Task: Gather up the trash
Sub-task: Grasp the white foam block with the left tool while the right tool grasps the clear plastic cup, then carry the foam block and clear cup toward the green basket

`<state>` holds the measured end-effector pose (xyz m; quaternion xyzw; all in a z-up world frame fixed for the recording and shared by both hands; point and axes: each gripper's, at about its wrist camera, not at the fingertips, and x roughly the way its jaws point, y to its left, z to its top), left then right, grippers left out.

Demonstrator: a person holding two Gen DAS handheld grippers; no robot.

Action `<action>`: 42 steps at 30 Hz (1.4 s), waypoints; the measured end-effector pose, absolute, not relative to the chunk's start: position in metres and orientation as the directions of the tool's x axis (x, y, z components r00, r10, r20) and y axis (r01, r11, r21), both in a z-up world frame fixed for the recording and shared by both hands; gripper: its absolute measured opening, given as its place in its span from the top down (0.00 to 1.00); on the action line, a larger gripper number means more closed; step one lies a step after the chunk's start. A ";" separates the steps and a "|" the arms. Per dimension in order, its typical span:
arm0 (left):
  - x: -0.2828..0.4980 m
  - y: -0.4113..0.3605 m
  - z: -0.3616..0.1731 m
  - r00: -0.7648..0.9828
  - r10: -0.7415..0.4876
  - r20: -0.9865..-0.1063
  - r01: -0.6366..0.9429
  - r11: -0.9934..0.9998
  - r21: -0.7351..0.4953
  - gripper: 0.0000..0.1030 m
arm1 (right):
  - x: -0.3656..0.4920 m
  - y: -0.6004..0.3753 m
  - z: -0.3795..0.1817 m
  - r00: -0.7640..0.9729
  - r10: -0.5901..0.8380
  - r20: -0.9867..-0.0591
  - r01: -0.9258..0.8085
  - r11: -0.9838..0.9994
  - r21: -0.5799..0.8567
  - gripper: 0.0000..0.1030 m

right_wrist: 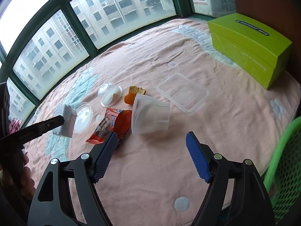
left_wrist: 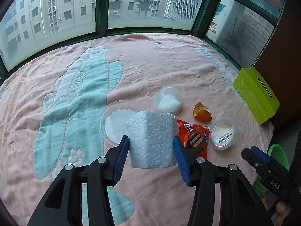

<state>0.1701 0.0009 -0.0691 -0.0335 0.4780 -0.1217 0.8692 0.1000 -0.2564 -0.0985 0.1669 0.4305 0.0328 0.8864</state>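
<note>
Left wrist view: the left gripper (left_wrist: pixel 151 146) is clamped on a white styrofoam block (left_wrist: pixel 152 139), its beaded surface bent along a vertical crease, held above the pink blanket (left_wrist: pixel 150 60). Both blue pads (left_wrist: pixel 121 162) press its sides. Behind it lie a clear round lid (left_wrist: pixel 112 126), a clear domed cup (left_wrist: pixel 168 99) with white inside, an orange peel (left_wrist: pixel 202 112), an orange snack wrapper (left_wrist: pixel 193 135) and a small printed tub (left_wrist: pixel 223 133). A lime-green box (left_wrist: pixel 255 96) sits at the blanket's right edge. The right gripper (left_wrist: pixel 257 158) shows at lower right.

Right wrist view: the right gripper (right_wrist: pixel 151 154) hovers with its 2 fingers spread apart, holding nothing, aimed at a clear plastic tub (right_wrist: pixel 150 117) tipped on its side beside the wrapper (right_wrist: pixel 111 125). A clear rectangular tray (right_wrist: pixel 183 93) lies beyond it. The left gripper (right_wrist: pixel 56 122) comes in from the left holding the foam (right_wrist: pixel 65 121) above the blanket. A green mesh basket (right_wrist: pixel 282 169) stands at right.
</note>
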 end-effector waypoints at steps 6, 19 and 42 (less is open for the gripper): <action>0.169 0.010 -0.068 0.513 -0.253 -0.820 0.167 0.967 -0.193 0.54 | 0.124 -0.254 -0.112 0.608 0.218 -0.763 0.084 0.938 0.336 0.33; 0.169 0.011 -0.076 0.489 -0.256 -0.834 0.162 0.966 -0.201 0.54 | 0.137 -0.261 -0.131 0.575 0.261 -0.775 0.111 0.914 0.391 0.48; 0.128 -0.048 -0.048 0.479 -0.374 -0.794 0.298 0.920 -0.254 0.54 | 0.026 -0.289 -0.082 0.660 0.199 -0.725 0.153 0.909 0.389 0.52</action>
